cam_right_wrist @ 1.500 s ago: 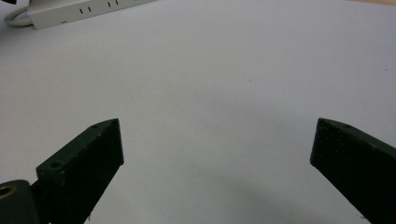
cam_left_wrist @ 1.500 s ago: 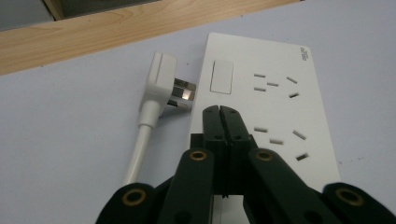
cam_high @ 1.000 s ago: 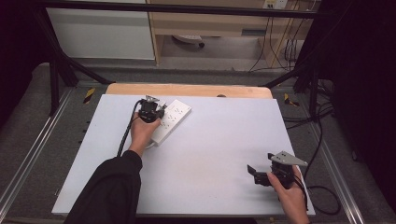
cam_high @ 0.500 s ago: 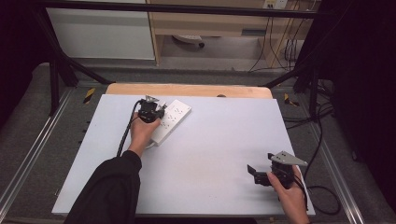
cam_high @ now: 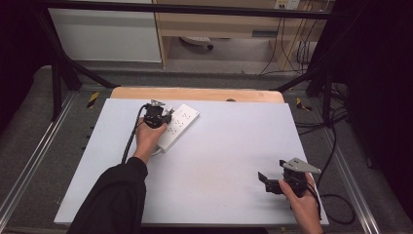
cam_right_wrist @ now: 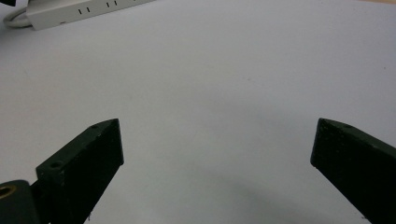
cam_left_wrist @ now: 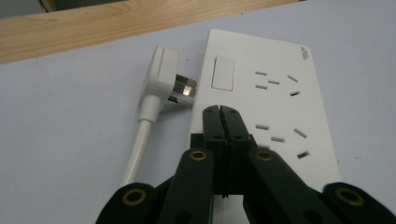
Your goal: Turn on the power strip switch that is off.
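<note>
Nothing has shifted over the last second — both hands sit where they were, so whatever comes next has not begun. Left gripper hangs over the power strip, jaws pressed together, nothing between them. The strip is white, flat on the table, switch and sockets up; its plug lies just beside it, prongs toward it. Right gripper — well apart from the strip, jaws wide, empty.
</note>
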Demonstrator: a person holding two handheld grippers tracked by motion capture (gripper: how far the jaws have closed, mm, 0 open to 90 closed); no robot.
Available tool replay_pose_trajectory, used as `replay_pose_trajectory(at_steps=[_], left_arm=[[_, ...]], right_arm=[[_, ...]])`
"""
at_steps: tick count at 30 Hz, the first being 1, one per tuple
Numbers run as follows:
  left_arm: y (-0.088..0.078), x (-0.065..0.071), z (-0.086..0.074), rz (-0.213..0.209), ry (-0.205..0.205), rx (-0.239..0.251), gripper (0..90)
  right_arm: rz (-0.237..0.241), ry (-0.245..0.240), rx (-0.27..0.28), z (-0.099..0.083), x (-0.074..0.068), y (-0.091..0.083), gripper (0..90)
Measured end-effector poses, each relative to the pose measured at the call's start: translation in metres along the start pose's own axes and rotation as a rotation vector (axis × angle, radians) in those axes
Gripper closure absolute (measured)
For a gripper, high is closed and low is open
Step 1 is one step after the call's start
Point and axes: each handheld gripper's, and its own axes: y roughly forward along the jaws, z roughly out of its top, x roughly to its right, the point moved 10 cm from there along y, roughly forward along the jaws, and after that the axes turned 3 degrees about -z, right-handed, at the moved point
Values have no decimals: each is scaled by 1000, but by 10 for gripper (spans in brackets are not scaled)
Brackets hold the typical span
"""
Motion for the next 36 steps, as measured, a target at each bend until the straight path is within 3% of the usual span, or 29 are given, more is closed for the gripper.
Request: replay_pose_trajectory(at_steps=[6, 10, 18, 25, 26, 30, 32, 36], left_arm=[[0, 1, 2, 6, 6, 12, 900], [-5, 3, 10, 9, 17, 57, 900], [-9, 2, 11, 7, 4, 61, 899], [-12, 2, 17, 11, 0, 91, 758], [-12, 2, 17, 9, -4, 92, 695], [-12, 1, 18, 22, -17, 102, 597], [-12, 1, 19, 16, -42, 103, 457], [-12, 1, 19, 11, -50, 106, 381]], right_arm=[[0, 3, 1, 0, 0, 0, 29], [-3, -1, 4, 0, 1, 0, 29], [-4, -2, 4, 1, 1, -1, 29], [-4, -1, 4, 1, 1, -1, 29], [-3, -1, 4, 1, 1, -1, 29], [-4, -2, 5, 1, 1, -1, 29], [-4, -1, 4, 1, 1, -1, 29], [-3, -1, 4, 1, 1, -1, 29]])
